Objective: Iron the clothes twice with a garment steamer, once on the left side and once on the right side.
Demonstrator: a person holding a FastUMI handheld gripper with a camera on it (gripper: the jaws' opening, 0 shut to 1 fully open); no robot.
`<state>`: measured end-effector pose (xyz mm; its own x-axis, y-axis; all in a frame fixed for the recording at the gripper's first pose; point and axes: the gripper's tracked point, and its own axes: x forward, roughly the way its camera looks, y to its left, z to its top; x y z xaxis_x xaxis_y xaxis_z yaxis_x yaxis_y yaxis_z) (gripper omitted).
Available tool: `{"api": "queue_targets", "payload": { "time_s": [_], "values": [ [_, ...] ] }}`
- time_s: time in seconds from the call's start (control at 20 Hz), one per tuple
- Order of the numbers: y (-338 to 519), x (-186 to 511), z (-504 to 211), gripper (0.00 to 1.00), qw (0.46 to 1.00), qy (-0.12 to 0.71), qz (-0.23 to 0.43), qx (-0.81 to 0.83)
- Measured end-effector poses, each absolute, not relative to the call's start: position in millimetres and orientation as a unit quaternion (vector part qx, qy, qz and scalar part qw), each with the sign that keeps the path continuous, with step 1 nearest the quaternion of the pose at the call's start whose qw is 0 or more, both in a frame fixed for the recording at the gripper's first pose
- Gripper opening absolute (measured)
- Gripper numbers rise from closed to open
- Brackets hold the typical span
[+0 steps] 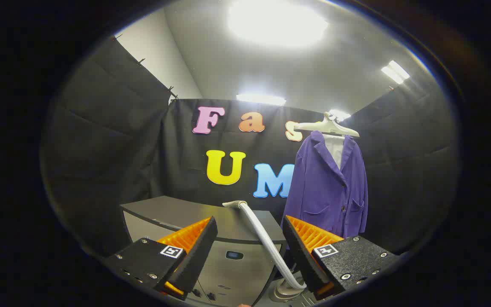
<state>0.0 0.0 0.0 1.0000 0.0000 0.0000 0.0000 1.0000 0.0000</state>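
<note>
A purple jacket [328,187] hangs on a pale hanger [327,125] beyond my right finger, over a white inner layer at the collar. The steamer's pale hose [267,241] rises from its base [286,292] low between the fingers and bends over to a nozzle end [235,204] resting at the edge of a grey cabinet top. My gripper [249,245] is open, with the fingers wide apart; the hose runs in the gap closer to the right finger [301,251], and nothing is pressed between them.
A grey cabinet [177,213] with drawers stands just ahead, below and left of the jacket. Black cloth walls close in the booth on the left, back and right. Bright ceiling lights shine overhead.
</note>
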Motion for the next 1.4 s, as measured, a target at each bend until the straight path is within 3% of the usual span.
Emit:
{"api": "queue_targets", "payload": {
  "time_s": [0.95,1.4],
  "values": [
    [-29.0,-3.0,5.1,0.95,1.0,0.002,-0.004,0.002],
    [-52.9,26.6,31.1,0.95,1.0,0.018,-0.003,0.022]
  ]
}}
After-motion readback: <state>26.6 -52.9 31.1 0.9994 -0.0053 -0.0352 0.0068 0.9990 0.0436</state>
